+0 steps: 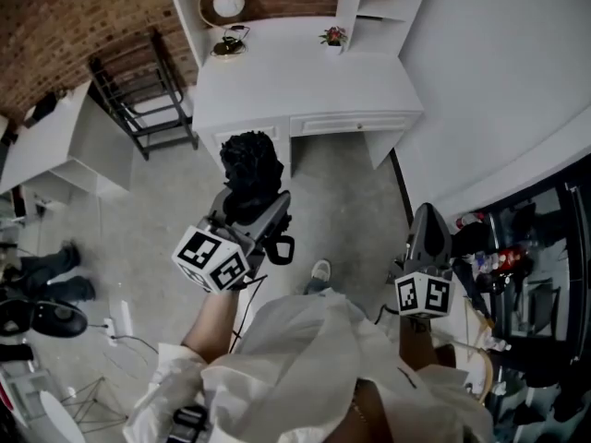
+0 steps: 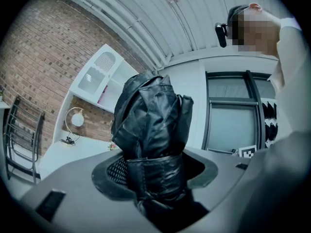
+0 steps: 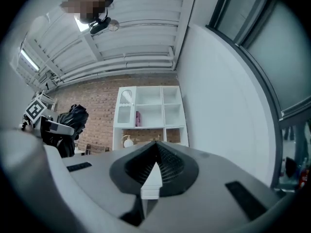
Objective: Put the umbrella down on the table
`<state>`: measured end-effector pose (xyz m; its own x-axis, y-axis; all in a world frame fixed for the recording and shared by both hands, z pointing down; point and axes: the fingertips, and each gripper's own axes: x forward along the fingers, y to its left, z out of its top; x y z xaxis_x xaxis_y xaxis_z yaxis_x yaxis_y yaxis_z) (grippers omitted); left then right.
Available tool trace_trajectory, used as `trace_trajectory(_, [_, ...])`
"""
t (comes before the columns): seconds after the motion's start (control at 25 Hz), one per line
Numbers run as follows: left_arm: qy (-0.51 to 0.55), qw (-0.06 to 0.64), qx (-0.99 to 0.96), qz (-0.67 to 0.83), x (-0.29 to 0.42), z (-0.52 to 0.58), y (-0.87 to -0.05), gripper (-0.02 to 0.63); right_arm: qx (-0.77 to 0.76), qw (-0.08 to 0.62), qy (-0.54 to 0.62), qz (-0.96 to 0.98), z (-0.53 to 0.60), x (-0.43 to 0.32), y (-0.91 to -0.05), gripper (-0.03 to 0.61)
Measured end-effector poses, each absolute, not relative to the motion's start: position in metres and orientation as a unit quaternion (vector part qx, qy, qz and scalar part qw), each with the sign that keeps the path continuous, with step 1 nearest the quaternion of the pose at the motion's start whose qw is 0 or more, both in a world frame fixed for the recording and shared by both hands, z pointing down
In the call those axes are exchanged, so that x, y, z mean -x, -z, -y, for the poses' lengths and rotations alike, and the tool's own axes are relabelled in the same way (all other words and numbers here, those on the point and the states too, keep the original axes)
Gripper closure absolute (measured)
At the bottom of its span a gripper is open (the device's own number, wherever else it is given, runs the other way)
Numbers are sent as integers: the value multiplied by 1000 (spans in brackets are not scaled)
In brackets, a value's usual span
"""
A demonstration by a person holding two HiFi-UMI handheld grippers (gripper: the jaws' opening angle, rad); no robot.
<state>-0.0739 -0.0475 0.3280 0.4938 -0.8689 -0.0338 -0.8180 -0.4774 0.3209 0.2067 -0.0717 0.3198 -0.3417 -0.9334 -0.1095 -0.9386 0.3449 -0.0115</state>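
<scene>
A folded black umbrella (image 1: 249, 169) stands between the jaws of my left gripper (image 1: 254, 212), which is shut on its strapped lower part. In the left gripper view the umbrella (image 2: 150, 125) fills the middle, its crumpled fabric sticking out past the left gripper (image 2: 155, 178). The white table (image 1: 305, 81) lies ahead, beyond the umbrella and apart from it. My right gripper (image 1: 429, 224) hangs to the right near the white wall, and the right gripper view shows the right gripper (image 3: 156, 149) shut with nothing in it. The umbrella (image 3: 73, 118) also shows at that view's left.
On the table's back stand a round lamp (image 1: 224, 17) and a small potted plant (image 1: 333, 37). A black metal rack (image 1: 138, 100) and a white counter (image 1: 55, 146) are to the left. A dark shelf with bottles (image 1: 517, 275) is at the right. Cables (image 1: 115, 326) lie on the floor.
</scene>
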Motion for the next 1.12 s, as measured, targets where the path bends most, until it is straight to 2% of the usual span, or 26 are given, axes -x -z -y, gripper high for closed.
trace_trajectory(0.52, [95, 128, -844, 512, 14, 179, -324, 333, 554, 56, -9, -830, 207, -263, -330, 558])
trace_trajectory(1.12, [87, 163, -837, 515, 30, 299, -358, 333, 550, 38, 9, -834, 329, -244, -355, 558])
